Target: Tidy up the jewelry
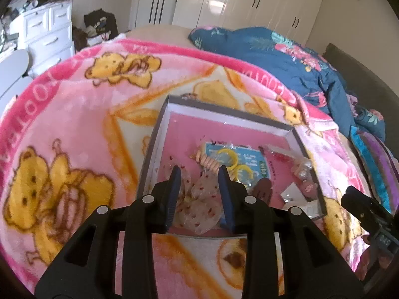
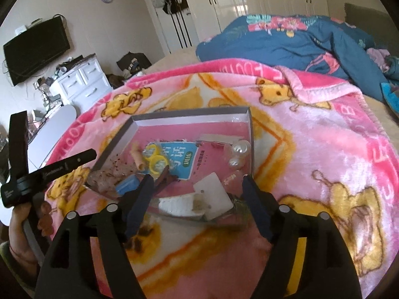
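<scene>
A shallow grey-rimmed box with a pink floor lies on a pink bear blanket. Inside are yellow hoop earrings, an orange spiral hair tie, a blue card, a brown clip and a clear speckled bag. My left gripper is open, its fingers straddling the clear bag near the box's front edge. In the right wrist view the box holds pearl pieces, the yellow hoops and white cards. My right gripper is open wide over the white cards.
A blue floral duvet is heaped at the back right of the bed. A white dresser stands at the left, with white wardrobes behind. A wall television shows in the right wrist view. The left handheld gripper's body is at the left there.
</scene>
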`<state>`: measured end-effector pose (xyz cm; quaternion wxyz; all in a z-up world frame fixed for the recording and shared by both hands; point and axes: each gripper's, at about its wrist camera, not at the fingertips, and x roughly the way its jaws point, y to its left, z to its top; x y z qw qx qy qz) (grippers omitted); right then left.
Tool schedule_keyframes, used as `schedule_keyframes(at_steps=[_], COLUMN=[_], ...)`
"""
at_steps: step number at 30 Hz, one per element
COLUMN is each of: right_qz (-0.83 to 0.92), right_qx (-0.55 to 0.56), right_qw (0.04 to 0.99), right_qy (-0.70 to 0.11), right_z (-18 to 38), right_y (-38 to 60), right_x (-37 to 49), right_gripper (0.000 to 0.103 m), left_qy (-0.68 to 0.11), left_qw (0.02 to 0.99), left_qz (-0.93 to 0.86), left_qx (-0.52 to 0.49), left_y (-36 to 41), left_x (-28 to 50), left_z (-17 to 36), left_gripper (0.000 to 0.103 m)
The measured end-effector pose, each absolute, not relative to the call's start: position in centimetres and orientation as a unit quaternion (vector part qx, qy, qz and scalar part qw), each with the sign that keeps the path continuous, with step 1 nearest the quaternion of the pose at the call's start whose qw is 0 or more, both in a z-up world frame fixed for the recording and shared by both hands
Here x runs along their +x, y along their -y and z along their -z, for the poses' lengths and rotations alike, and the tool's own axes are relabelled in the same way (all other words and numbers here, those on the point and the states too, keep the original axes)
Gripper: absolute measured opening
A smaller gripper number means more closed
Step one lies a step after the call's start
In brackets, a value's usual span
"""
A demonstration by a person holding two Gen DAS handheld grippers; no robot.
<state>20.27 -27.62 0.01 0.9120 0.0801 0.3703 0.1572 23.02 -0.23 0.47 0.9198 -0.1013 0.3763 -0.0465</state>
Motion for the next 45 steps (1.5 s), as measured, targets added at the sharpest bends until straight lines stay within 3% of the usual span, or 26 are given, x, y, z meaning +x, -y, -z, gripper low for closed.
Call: schedule_keyframes(at_steps=[7,13,15,18,21,45], right_qz=[-0.168,-0.179,-0.182,-0.18,-0.179,-0.152], right_qx=[0.074,0.076,0.077,0.078,0.084,0.066], right_qw=[0.925,0.931,0.932,0.935,0.936,0.927], right_qy=[-0.332,-0.308,-0.305,-0.297,-0.291,-0.336], right_z=[-3.0,-5.2,-5.6,-6.2,-6.5,-1.1], right_y=[27.8,28.0,28.0,28.2,28.4,26.7], right_x=[16.5,13.6,12.8,11.6,10.5,6.1], right_gripper=[0.082,0.087,0.087,0.095,0.096,0.098], left_qy=[-0.35,-0.335,-0.328,-0.32,-0.316,-0.36], left_qw=[0.931,0.936,0.938,0.942,0.942,0.929], left_qz=[0.051,0.061,0.06,0.062,0.07,0.058], left_qx=[-0.093,-0.092,-0.089,-0.086,-0.089,-0.068], left_y=[0.5,0.5,0.5,0.6,0.7,0.9], left_x=[20.2,17.4,16.3,14.7,13.3,7.4], left_z=[-3.8,-6.4,-7.2,-8.0,-8.4,-0.9], left_gripper=[0.034,0.052,0.069,0.082,0.093,0.094])
